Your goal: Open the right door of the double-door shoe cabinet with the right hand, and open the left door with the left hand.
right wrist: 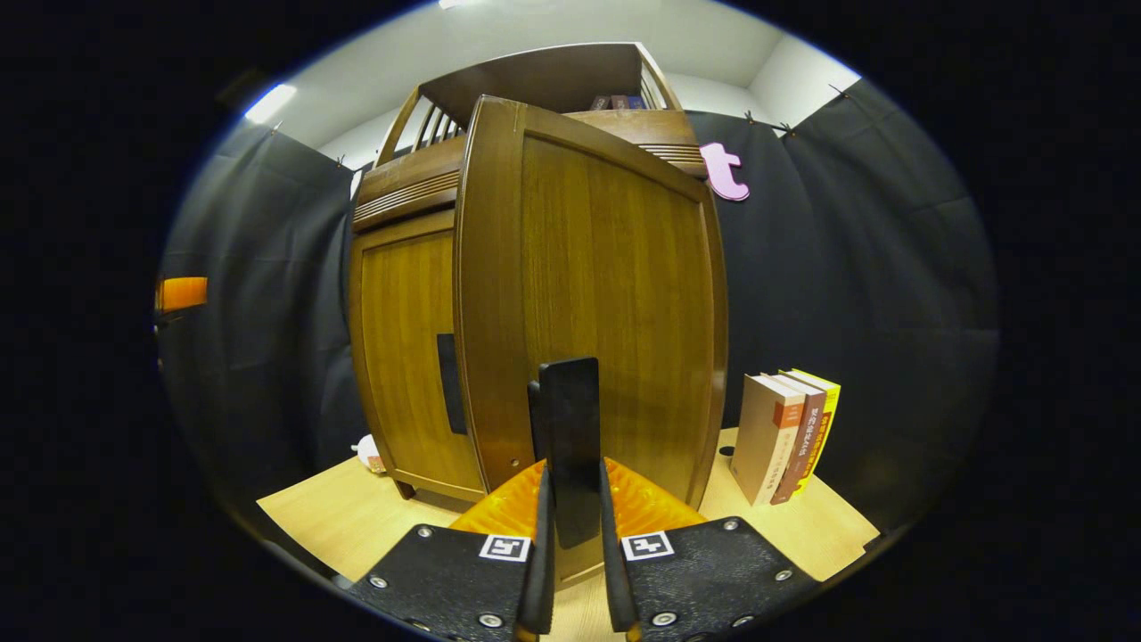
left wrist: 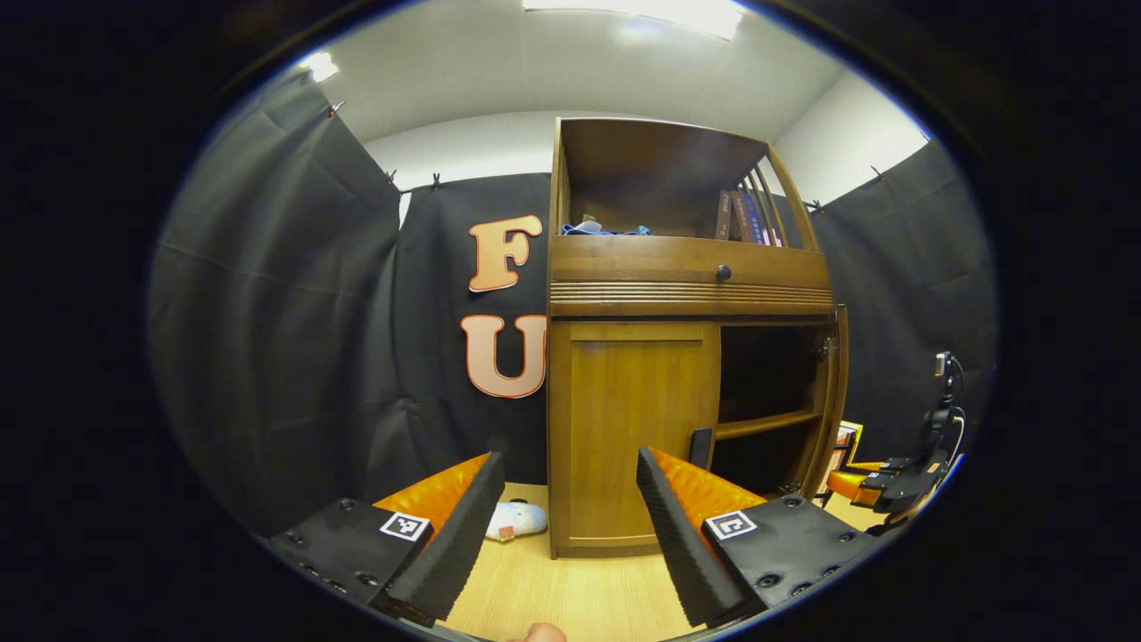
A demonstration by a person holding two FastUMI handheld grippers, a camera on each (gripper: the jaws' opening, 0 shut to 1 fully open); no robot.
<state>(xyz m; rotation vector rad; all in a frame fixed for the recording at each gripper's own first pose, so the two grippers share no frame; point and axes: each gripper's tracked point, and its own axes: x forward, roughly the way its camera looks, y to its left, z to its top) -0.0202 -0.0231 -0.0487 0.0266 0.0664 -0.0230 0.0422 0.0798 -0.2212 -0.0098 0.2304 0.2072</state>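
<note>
The wooden shoe cabinet [left wrist: 686,267] stands ahead on a light wood floor. Its left door [left wrist: 624,428] is closed, with a black handle [left wrist: 701,446] at its inner edge. My left gripper [left wrist: 566,526] is open, low in front of that door and apart from it. The right door [right wrist: 606,312] is swung out, baring a dark inside with a shelf [left wrist: 767,423]. My right gripper [right wrist: 573,526] is shut on the right door's black handle [right wrist: 570,446]. In the left gripper view the right gripper [left wrist: 891,486] sits by the open door's edge [left wrist: 833,401].
Several books [right wrist: 784,437] stand on the floor right of the cabinet. A white soft object [left wrist: 517,519] lies at the cabinet's left foot. The top shelf holds books [left wrist: 744,218] and a blue cloth [left wrist: 597,230]. Black cloth walls close in on both sides.
</note>
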